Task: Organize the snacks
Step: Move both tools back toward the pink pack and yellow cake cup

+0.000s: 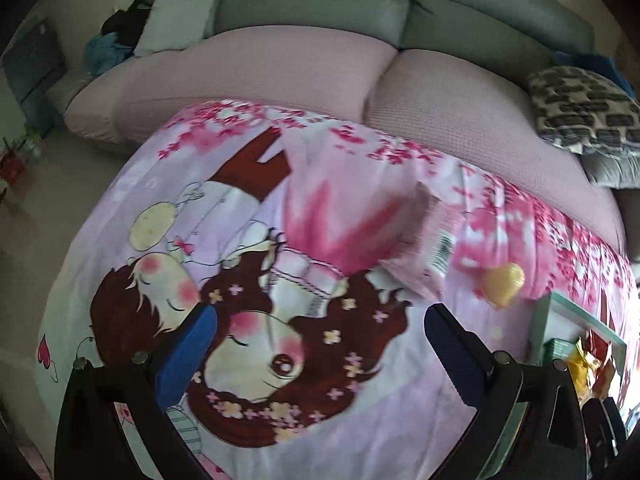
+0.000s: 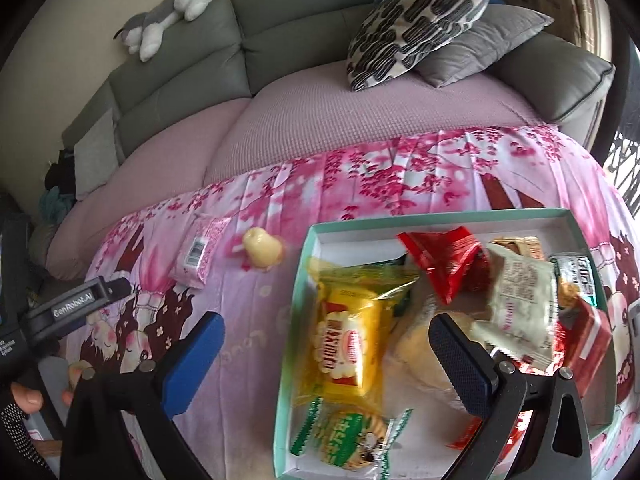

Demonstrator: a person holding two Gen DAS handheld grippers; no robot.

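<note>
Right wrist view: the right hand-held gripper (image 2: 326, 360) hangs with its blue pads spread wide and nothing between them, over the near left edge of the teal box (image 2: 306, 276). Inside the box lie a yellow snack pack (image 2: 348, 344), a red packet (image 2: 448, 260) and a pale packet (image 2: 520, 296). Left of the box, on the cartoon-printed cloth (image 2: 248, 344), sit a yellow jelly cup (image 2: 262, 252) and, further left, a pink packet (image 2: 200, 250). The left hand-held gripper (image 1: 320, 356), jaws also apart and empty, hovers over the cloth, left of the box.

A teal-rimmed box (image 2: 440, 216) at lower right holds mixed snack packets. A pink packet (image 2: 200, 250) and a yellow jelly cup (image 2: 262, 252) lie at centre left.
</note>
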